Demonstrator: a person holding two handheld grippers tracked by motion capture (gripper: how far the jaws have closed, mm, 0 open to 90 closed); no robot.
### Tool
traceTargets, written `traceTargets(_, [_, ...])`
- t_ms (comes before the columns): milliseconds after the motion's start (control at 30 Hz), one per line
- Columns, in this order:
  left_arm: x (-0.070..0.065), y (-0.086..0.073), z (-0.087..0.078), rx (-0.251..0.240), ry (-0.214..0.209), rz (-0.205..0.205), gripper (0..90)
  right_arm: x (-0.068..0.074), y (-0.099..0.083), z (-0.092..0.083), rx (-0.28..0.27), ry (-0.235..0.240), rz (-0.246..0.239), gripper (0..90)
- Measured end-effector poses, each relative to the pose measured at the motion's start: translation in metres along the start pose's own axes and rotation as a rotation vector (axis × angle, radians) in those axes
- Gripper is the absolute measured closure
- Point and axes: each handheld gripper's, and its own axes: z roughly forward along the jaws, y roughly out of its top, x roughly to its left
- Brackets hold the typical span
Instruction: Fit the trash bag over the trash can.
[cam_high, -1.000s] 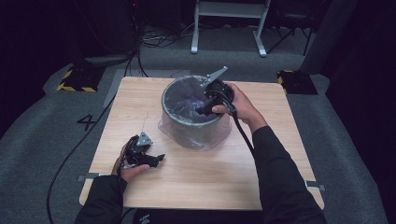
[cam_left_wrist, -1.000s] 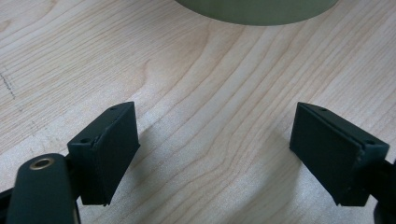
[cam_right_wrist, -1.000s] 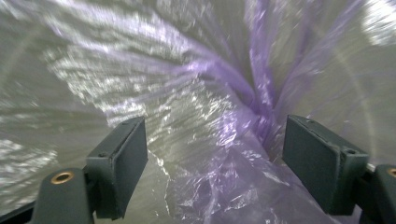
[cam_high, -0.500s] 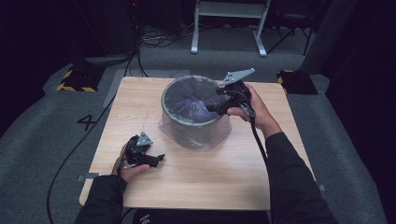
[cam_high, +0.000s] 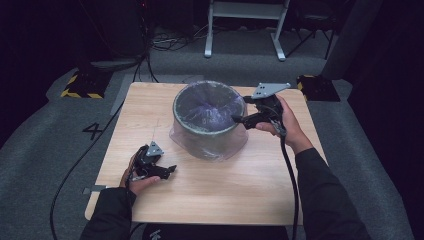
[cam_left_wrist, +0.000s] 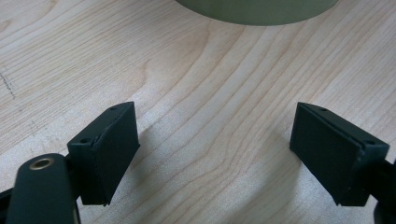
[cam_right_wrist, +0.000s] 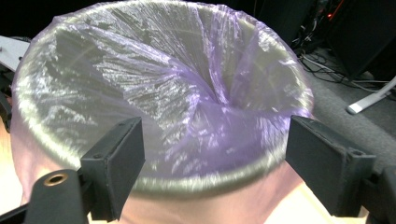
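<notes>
Hovering just beside the bin's near-right rim, the right gripper (cam_high: 239, 119) points its jaws toward the bin (cam_high: 210, 142) with nothing between them; in the right gripper view (cam_right_wrist: 212, 154) the two black jaws stand wide apart, framing the rim without touching it. The person's right hand (cam_high: 285, 125) wraps the gripper's body, and its cable (cam_high: 290, 185) trails down along the sleeve.

The bin is a round grey-green container standing upright on the wooden table (cam_high: 235, 200), near the far middle of the top. A thin, translucent purple bag (cam_right_wrist: 187, 93) lines it: the plastic is folded over the rim, drapes loosely down the outer wall, and sags in crinkled folds toward the middle of the inside.

The left gripper (cam_high: 170, 171) rests low on the table, well apart from the bin on its near-left side, held in the left hand (cam_high: 137, 182). In the left gripper view (cam_left_wrist: 215, 149) its jaws are also spread wide over bare wood, gripping nothing, with the bin's base at the top edge of that view.

Around the table lie grey carpet, cables and a white metal frame (cam_high: 245, 25) beyond the far edge.
</notes>
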Motion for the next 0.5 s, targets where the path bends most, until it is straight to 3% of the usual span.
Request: traceTargets(500, [0.000,0.000,0.000,0.000,0.000,0.000,15.0,0.007,-0.022,-0.024,-0.003,-0.017,-0.023,19.6])
